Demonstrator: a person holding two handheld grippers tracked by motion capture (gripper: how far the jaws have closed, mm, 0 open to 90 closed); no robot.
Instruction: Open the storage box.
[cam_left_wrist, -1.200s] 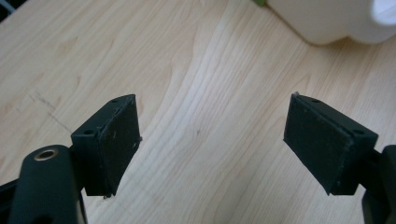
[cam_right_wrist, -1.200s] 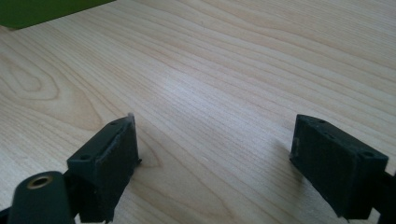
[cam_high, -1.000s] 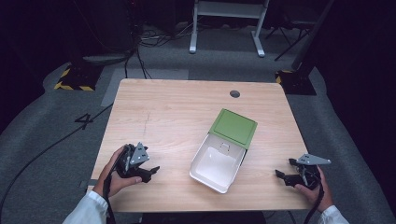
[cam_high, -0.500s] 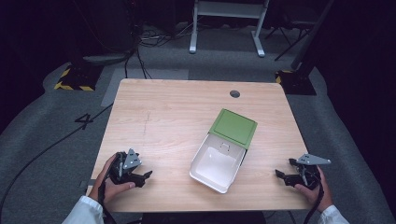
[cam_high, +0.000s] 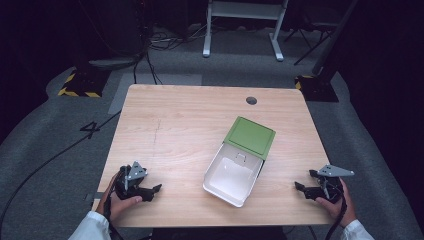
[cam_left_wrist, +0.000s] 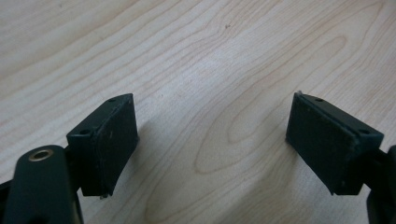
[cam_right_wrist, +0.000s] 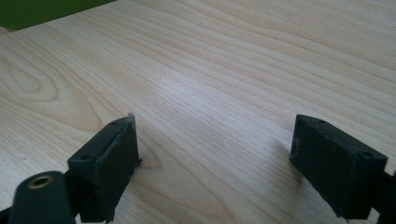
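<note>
Two grippers low at near table (cam_high: 165, 125) corners, white box (cam_high: 232, 177) between them, well apart from both. Green lid (cam_high: 250, 136) hinged open, lying flat on far side of box. Risk, as judgement: box sits close to near edge; careless nudge from either side could slide it off or flip lid shut. Left gripper (cam_high: 150, 191): fingers (cam_left_wrist: 109, 140) spread wide, bare wood between, holding nothing. Right gripper (cam_high: 302, 189): fingers (cam_right_wrist: 109, 161) equally wide, empty, hovering just above table.

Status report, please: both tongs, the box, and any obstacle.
Left tongs open, nothing held, near table edge. Right tongs open, nothing held. Box lies open between them, green lid back, looks empty. Nothing in the way.
</note>
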